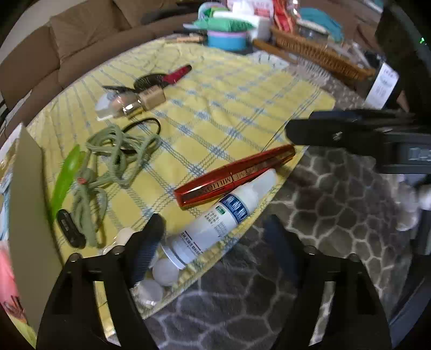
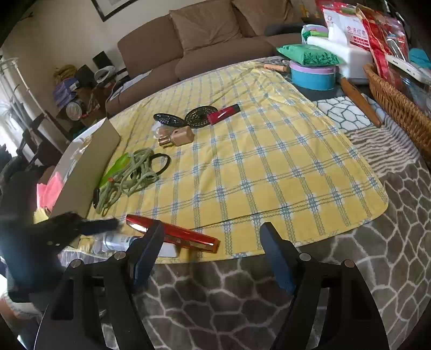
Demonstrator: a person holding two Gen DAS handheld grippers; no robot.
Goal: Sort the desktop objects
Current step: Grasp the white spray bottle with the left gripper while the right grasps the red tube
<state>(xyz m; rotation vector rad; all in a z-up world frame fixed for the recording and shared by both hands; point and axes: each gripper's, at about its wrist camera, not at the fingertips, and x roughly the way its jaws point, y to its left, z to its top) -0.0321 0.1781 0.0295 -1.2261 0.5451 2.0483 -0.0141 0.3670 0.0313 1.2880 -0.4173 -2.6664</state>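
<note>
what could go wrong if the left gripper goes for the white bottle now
The white bottle lies right against the red tube near the cloth's edge, so the open left gripper might drag both or roll one off the table. The small white caps beside its finger could scatter. The right gripper hovers open close by, so the two might bump.

Probably a home living room: brown sofa (image 2: 204,35), framed picture (image 2: 113,8).
</note>
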